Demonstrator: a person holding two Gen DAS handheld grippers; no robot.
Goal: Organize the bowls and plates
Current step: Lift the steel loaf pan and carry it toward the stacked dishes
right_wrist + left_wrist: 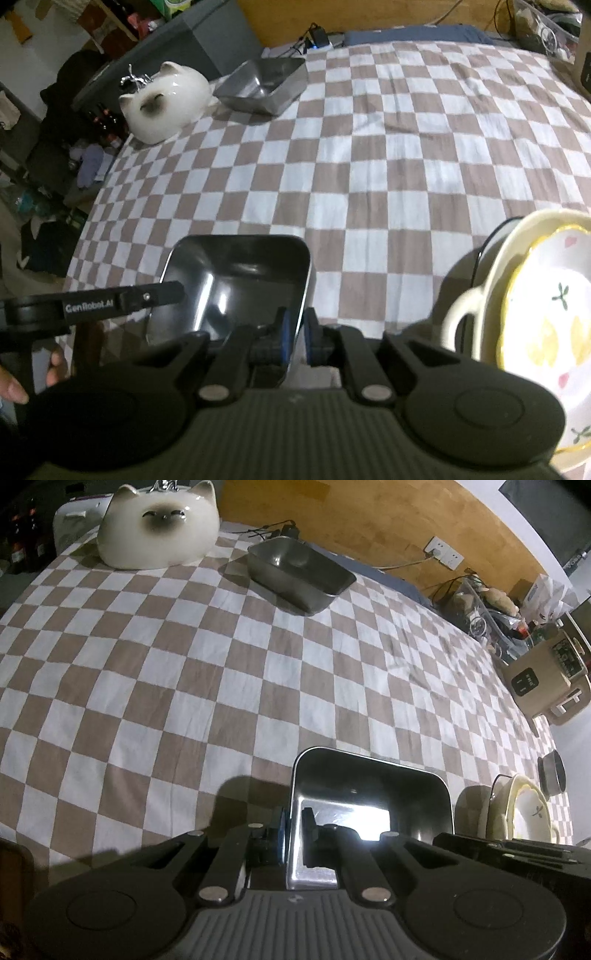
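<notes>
On the checkered tablecloth (221, 657), in the left wrist view, the left gripper (293, 834) pinches the left wall of a rectangular stainless steel tray (369, 794), its jaws narrowed onto the thin rim with one pad outside and one inside; a second steel tray (301, 574) sits well apart at the far edge beside a cat-shaped ceramic dish (159, 528), and a stack of cream floral plates (517, 808) stands on edge just to the right, near a small dark bowl (552, 771). In the right wrist view, the right gripper (297, 339) clamps the opposite wall of the same tray (236, 273), jaws likewise nearly closed on the rim, while the left gripper's finger (122, 299) shows at the tray's other side; the floral plates (546, 317) lean close beside this gripper. Likely hazards: the polished rim may slide out of either narrow pinch if the two hands lift unevenly or pull apart, tipping the tray; a sideways swing may knock the leaning plates; dragging may bunch the cloth.
</notes>
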